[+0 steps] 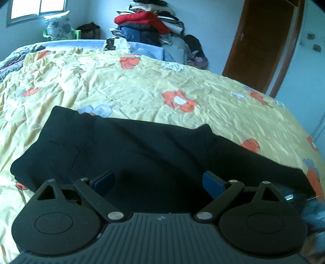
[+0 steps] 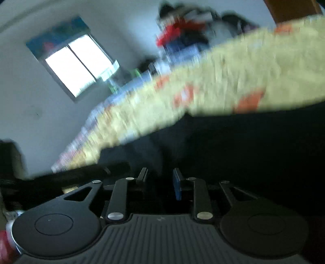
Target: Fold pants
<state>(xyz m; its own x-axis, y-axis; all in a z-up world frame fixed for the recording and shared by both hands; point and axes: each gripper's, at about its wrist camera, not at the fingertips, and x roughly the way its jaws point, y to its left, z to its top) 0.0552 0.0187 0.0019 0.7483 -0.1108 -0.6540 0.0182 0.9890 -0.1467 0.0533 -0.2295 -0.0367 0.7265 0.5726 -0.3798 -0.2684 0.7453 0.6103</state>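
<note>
Pants (image 1: 142, 154), dark, almost black, soft fabric, are lying partly folded on the near side of the bed, spread across a crumpled yellow quilt with orange and pale blue flowers (image 1: 132, 85). The left gripper (image 1: 159, 182) hovers right over the cloth with its blue-padded fingers (image 1: 212, 183) spread wide and nothing between them. The right gripper (image 2: 159, 180) has its fingers at a narrow gap, empty as far as I can tell, though that view is badly smeared. My worry is the fold flopping open since nothing is pinning it, and that soft, wrinkly quilt could get pinched up along with the fabric on the next grab. A rushed right hand could also land off the edge. Room-wise: a bright window (image 1: 38, 10), a brown wooden door (image 1: 262, 40), and a big heap of clothes with a red jacket on top (image 1: 146, 22) against the far wall.
</note>
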